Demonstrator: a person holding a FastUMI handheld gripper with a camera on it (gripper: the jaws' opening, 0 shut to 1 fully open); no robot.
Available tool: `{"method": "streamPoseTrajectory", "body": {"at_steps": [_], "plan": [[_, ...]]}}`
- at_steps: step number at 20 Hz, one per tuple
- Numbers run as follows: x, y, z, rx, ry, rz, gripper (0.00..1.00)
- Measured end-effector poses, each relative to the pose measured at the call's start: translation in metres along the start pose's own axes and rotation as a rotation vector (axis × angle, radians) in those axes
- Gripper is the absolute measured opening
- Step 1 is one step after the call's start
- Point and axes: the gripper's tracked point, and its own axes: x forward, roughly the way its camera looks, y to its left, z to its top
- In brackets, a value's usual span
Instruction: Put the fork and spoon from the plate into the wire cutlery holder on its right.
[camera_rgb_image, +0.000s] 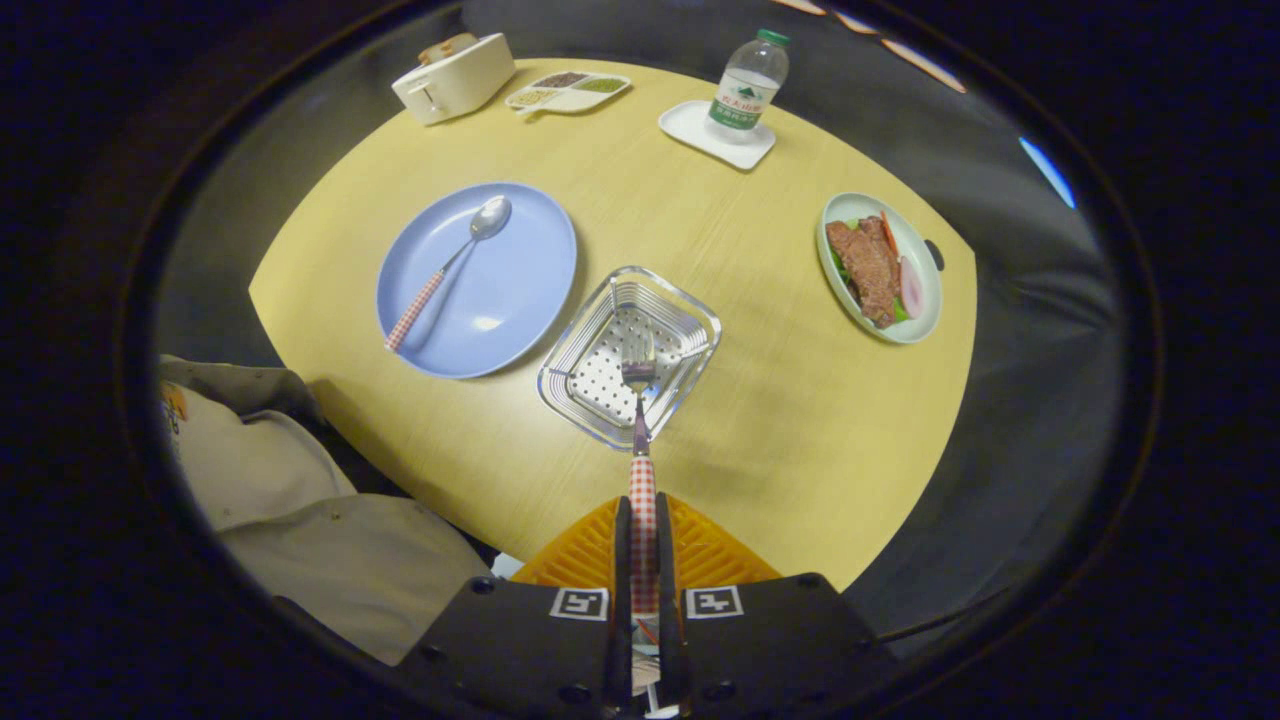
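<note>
Clenched on the checkered handle of the fork (640, 420), both jaws of the gripper (641, 525) press it from the two sides, so the fork stands out straight ahead of the fingers like a continuation of them. Its tines hang over the middle of the wire cutlery holder (690, 320), which sits just ahead of the jaws on the yellow table (700, 230). I cannot tell whether the tines already touch the perforated bottom or are a little above it.

I judge that the grip is at the far end of the handle so that the head goes into the basket first and the fingers stay outside its rim.

Ahead and to the left of the jaws lies the blue plate (520, 290), just beside the holder. The spoon (450, 270) rests on it, bowl away from the gripper and checkered handle toward it, so that half of the task is not yet done.

Looking down at the table from high above, the gripper is tilted forward and downward, which suits lowering the fork into the basket. A light sleeve (330, 540) of the person shows to the left of the jaws and close to them.

Well beyond the holder stand a water bottle (748, 85) on a white coaster (690, 125), a dish of meat (880, 265) to the right, a divided snack tray (568, 92) and a white toaster (455, 75).
</note>
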Motion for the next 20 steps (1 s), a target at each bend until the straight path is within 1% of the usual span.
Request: {"method": "streamPoseTrajectory", "body": {"at_steps": [5, 8, 9, 12, 17, 20], "plan": [[0.007, -0.002, 0.007, 0.000, 0.052, 0.014, 0.14], [0.010, 0.003, 0.008, -0.003, 0.075, 0.041, 0.14], [0.008, 0.002, 0.011, -0.006, 0.074, 0.040, 0.17], [0.011, -0.001, 0.013, -0.011, 0.059, 0.022, 0.20], [0.007, -0.004, 0.019, 0.025, 0.015, 0.008, 0.52], [0.002, 0.003, 0.027, 0.066, -0.059, 0.032, 0.72]]}}
